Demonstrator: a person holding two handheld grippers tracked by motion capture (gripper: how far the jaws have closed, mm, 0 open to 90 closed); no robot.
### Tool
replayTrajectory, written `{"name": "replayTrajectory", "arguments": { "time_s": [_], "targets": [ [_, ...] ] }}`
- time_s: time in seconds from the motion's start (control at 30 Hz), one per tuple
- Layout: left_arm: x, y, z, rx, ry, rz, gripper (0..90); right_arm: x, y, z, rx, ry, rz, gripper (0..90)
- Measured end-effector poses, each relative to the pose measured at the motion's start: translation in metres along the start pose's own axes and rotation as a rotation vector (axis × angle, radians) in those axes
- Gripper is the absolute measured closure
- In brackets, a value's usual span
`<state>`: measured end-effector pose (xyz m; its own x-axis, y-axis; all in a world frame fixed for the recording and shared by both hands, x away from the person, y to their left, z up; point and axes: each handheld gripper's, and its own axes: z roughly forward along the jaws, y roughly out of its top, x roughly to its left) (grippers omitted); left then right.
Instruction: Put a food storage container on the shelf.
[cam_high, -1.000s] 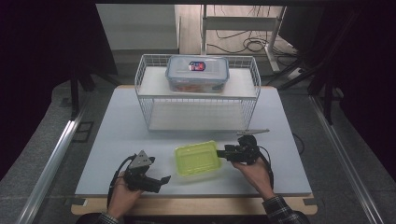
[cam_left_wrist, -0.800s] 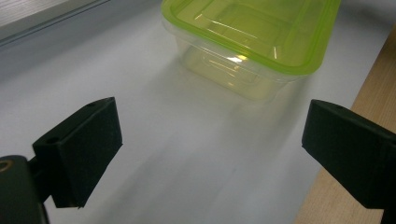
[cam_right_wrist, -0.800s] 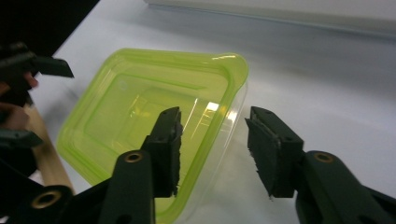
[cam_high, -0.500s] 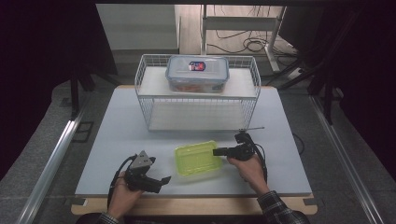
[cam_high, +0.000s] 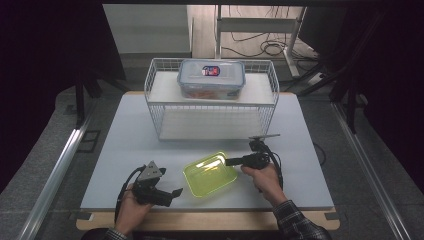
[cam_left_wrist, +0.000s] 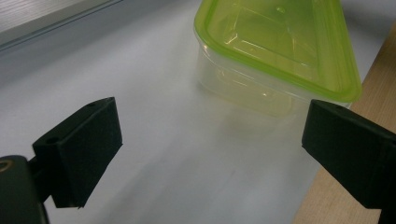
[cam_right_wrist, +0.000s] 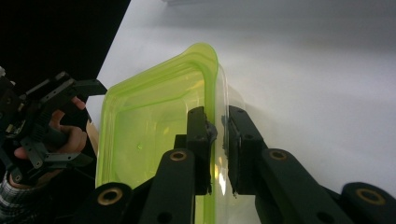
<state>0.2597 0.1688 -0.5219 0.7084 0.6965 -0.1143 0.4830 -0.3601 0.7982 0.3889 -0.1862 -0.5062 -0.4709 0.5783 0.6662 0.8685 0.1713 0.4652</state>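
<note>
The green box (cam_high: 210, 173) sits on the white table (cam_high: 125, 145), near your edge and between your two hands. It is open on top, with nothing inside that you can see. Your right gripper (cam_high: 231, 161) has its jaws on the box's right wall, one jaw inside and one outside. They have just been closing on that wall, and in the right gripper view (cam_right_wrist: 218, 135) the pads look pressed against the thin plastic, so you seem to have hold of it now. Your left gripper (cam_high: 172, 192) rests on the table just beside the box, with its jaws wide apart and nothing between them (cam_left_wrist: 210, 140). Behind the box stands a wire basket (cam_high: 150, 95), and on its top shelf sits a clear box with a lid (cam_high: 212, 79). So the grab looks done. The box is not lifted yet, and moving it to wherever it goes is still to do.
</note>
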Motion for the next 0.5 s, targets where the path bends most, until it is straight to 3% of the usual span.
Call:
{"name": "replayTrajectory", "arguments": {
  "time_s": [0.1, 0.23, 0.5],
  "targets": [
    [0.002, 0.000, -0.003, -0.037, -0.036, -0.010, 4.0, 0.000, 0.001, -0.005, -0.018, 0.003, -0.013, 80.5],
    [0.002, 0.001, -0.007, -0.062, -0.040, -0.005, 3.7, 0.001, 0.004, -0.015, -0.055, 0.028, -0.007, 80.5],
    [0.005, -0.002, -0.004, -0.016, 0.002, -0.011, 3.7, 0.005, 0.012, -0.035, -0.121, 0.030, -0.014, 80.5]
  ]
}}
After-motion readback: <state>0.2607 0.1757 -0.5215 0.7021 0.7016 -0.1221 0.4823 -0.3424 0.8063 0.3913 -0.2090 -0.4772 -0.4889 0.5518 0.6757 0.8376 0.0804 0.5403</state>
